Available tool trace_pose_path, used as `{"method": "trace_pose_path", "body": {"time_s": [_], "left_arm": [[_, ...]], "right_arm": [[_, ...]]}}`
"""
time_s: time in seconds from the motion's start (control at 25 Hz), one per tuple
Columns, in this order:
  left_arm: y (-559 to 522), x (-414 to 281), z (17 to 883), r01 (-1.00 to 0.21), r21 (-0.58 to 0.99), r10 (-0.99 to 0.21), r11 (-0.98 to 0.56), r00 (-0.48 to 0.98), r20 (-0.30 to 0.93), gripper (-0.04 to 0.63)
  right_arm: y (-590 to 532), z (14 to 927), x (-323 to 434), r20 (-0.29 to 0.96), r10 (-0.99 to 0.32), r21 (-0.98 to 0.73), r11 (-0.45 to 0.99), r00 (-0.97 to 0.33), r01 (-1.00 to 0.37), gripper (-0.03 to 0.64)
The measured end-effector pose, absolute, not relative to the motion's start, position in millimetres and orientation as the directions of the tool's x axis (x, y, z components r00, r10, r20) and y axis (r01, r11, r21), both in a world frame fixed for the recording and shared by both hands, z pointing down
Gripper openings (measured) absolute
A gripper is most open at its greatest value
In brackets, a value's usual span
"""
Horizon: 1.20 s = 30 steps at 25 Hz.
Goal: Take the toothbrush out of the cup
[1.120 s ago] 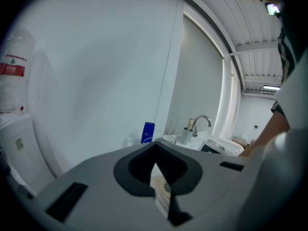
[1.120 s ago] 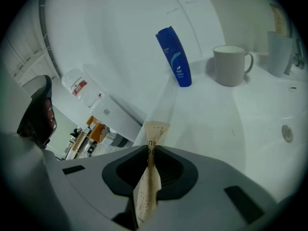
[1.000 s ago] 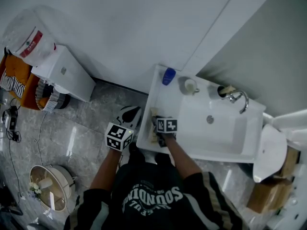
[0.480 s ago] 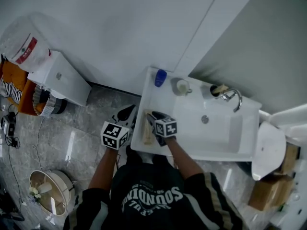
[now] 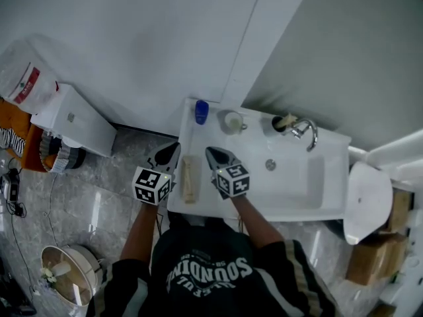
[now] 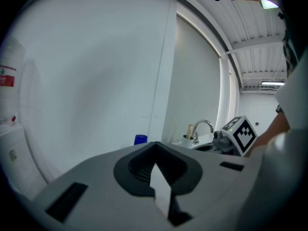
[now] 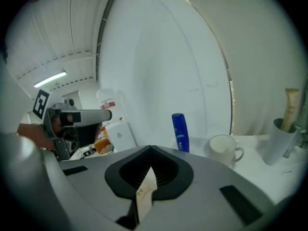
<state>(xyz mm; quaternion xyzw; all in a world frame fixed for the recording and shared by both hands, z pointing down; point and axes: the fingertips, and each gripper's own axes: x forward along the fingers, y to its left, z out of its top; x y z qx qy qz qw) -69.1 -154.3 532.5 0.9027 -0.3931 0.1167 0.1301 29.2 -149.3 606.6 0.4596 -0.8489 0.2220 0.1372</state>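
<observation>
Person in a black T-shirt [image 5: 208, 269] with pale block lettering and pale-striped short sleeves [image 5: 299, 275]. Left tongs [image 5: 168, 153] and right tongs [image 5: 216, 156]: grey bodies, black pointed tips, each bearing a white cube [image 5: 232, 179] with black square markers.

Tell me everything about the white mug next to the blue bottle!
The white mug looks glossy, like ceramic, with one loop handle on its right side in the right gripper view. It stands upright on the sink ledge, right of the blue bottle and apart from it. Nothing sticks out of it, and nothing else touches it.
</observation>
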Motion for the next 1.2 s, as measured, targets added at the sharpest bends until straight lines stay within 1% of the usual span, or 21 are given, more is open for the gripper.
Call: {"method": "trace_pose_path", "body": {"time_s": [0.2, 0.36, 0.52, 0.68, 0.92, 1.08, 1.12, 1.16, 1.2], "left_arm": [[-158.3, -42.4, 527.9, -0.722, 0.132, -0.663, -0.680, 0.681, 0.309, -0.002], [-159.9, -19.8, 526.3, -0.700, 0.121, -0.643, -0.704, 0.700, 0.310, -0.002], [-165.9, 6.4, 524.5, -0.673, 0.119, -0.618, -0.730, 0.725, 0.304, -0.002], [-169.2, 33.1, 525.4, -0.639, 0.116, -0.586, -0.761, 0.752, 0.303, -0.002], [-168.1, 55.1, 530.7, -0.612, 0.118, -0.556, -0.782, 0.770, 0.312, -0.002], [-172.1, 56.2, 530.8, -0.616, 0.117, -0.558, -0.779, 0.767, 0.317, -0.002], [-173.2, 55.3, 530.6, -0.620, 0.118, -0.562, -0.776, 0.764, 0.318, -0.002], [-174.0, 54.0, 530.7, -0.624, 0.119, -0.565, -0.773, 0.761, 0.319, -0.002], [-174.5, 52.2, 531.0, -0.628, 0.119, -0.569, -0.769, 0.758, 0.320, -0.002]], "right_arm": [[-158.6, 566.8, 52.8, 0.351, -0.778, -0.214, 0.475, -0.521, -0.853, 0.000], [-163.8, 547.5, 92.0, 0.302, -0.832, -0.199, 0.423, -0.466, -0.884, 0.000], [-166.2, 539.4, 154.9, 0.278, -0.890, -0.196, 0.315, -0.360, -0.929, 0.000], [-162.1, 540.5, 217.0, 0.283, -0.929, -0.195, 0.189, -0.240, -0.962, 0.000], [-160.7, 550.4, 275.3, 0.279, -0.950, -0.202, 0.082, -0.138, -0.976, 0.000], [-172.6, 556.3, 305.5, 0.294, -0.955, -0.172, -0.017, -0.035, -0.985, 0.004], [-175.8, 557.8, 312.5, 0.297, -0.955, -0.168, -0.043, -0.009, -0.985, 0.036], [-178.9, 559.8, 318.4, 0.300, -0.954, -0.167, -0.065, 0.012, -0.984, 0.103], [-181.7, 562.3, 322.9, 0.306, -0.952, -0.166, -0.082, 0.028, -0.983, 0.125]]}}
